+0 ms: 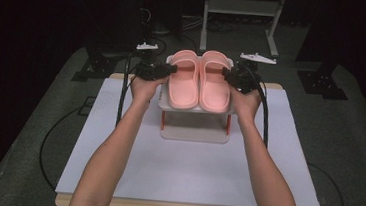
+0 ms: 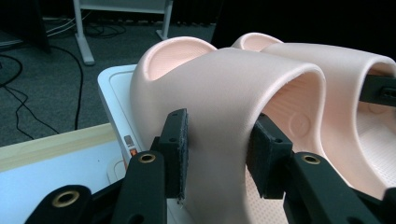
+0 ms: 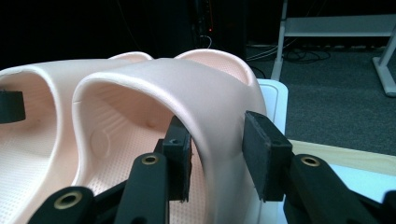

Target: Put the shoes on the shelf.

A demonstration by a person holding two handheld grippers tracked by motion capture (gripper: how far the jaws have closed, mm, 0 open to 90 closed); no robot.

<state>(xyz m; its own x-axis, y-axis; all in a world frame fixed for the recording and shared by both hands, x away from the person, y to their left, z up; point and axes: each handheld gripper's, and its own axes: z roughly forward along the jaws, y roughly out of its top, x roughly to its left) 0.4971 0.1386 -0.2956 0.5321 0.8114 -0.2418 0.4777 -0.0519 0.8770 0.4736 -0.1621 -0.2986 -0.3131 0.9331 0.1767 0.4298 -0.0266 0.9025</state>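
Two pink slippers lie side by side on a small white rack. My left gripper is shut on the outer side of the left slipper's strap. In the left gripper view its pads press on that strap from both sides. My right gripper straddles the outer side of the right slipper's strap. In the right gripper view that strap stands between the pads, which look just off it.
The rack has orange legs and stands at the far middle of a white board on a wooden table. Behind the table the floor carries cables and a white metal frame. Both forearms reach in from the near edge.
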